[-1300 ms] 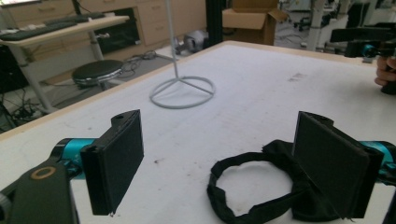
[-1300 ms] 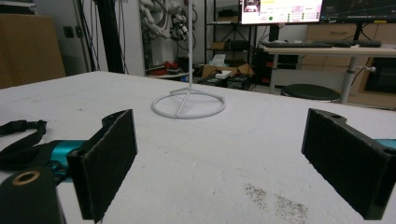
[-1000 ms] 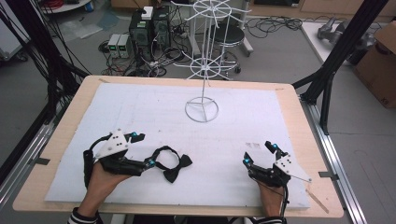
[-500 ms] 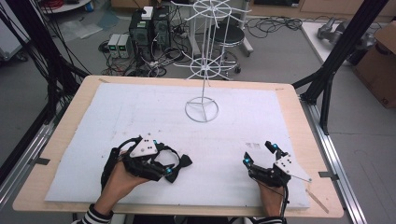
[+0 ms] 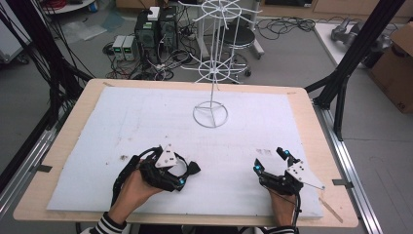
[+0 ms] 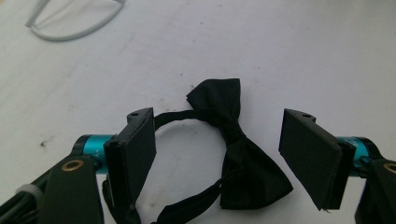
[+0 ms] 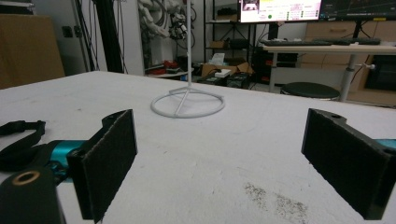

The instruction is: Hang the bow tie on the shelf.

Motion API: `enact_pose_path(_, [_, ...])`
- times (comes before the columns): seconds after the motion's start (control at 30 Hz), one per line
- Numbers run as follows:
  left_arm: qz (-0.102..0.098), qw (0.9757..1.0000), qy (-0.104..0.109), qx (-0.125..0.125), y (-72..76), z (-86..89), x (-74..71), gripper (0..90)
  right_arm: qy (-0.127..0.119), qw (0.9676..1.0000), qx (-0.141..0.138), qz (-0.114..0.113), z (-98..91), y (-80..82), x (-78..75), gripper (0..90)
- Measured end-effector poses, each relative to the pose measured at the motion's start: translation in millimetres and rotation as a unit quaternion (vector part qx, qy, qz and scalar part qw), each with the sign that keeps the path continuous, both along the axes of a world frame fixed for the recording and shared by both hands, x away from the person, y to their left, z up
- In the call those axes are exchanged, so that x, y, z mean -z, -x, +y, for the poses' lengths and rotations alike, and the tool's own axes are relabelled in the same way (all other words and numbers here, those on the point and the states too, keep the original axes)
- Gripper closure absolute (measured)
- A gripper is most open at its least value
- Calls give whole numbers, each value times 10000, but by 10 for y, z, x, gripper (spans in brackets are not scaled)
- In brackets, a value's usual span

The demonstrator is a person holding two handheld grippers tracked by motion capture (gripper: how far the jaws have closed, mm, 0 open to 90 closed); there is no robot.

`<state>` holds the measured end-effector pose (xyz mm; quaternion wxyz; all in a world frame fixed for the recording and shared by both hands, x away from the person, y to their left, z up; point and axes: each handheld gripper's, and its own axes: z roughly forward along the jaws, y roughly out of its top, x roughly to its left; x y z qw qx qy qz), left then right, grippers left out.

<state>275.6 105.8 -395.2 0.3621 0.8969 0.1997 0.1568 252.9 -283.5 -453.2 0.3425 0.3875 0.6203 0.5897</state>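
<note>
Left gripper (image 6: 219, 149) is down over the black bow tie (image 6: 236, 154) at about 7 o'clock on the white mat (image 5: 272, 122). Jaws wide apart, holding nothing. In the left gripper view the bow lies between the two pads, nearer the right one; its knot sits mid-gap. The strap (image 6: 175, 116) loops off toward 10 o'clock and passes behind the left pad.

Right gripper (image 5: 271, 160) rests at about 5 o'clock, well apart from the tie, jaws also spread wide, nothing in them.

Judgement: step in hand is the pick of the bow tie. To do it well:
- centre on the knot, not a wing; wings are floppy and would slip
- drop until the pad tips touch the mat, else the thin fabric gets missed
- keep the strap out of the left pad so it doesn't bunch up
- close slow, lift straight up

Farther out, at 12 o'clock, the white wire rack (image 5: 210, 73) stands on its ring base, well clear of both grippers. Probably the hang target, can't confirm.
</note>
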Motion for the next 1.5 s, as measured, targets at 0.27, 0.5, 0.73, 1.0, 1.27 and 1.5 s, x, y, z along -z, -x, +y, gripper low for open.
enact_pose_path(0.27, [331, 9992, -219, 55, -74, -77, 86, 351, -4, 10000, 4, -16, -4, -6, 0, 95])
enact_pose_path(0.5, [526, 9977, -421, -5, -133, -135, 172, 408, -17, 10000, 19, -5, -5, -7, 0, 95])
enact_pose_path(0.73, [763, 9952, -605, -131, -158, -160, 211, 450, -25, 10000, 20, 1, -7, -7, 0, 95])
enact_pose_path(1.0, [969, 9932, -641, -95, -175, -177, 228, 537, -11, 10000, 19, -5, -7, -8, 0, 95])
enact_pose_path(1.27, [1166, 9915, -577, -2, -170, -170, 230, 660, -17, 10000, 24, 1, -3, -7, 0, 94])
enact_pose_path(1.5, [1109, 9922, -560, 62, -160, -165, 221, 776, -10, 10000, 27, 0, -3, -6, 0, 94])
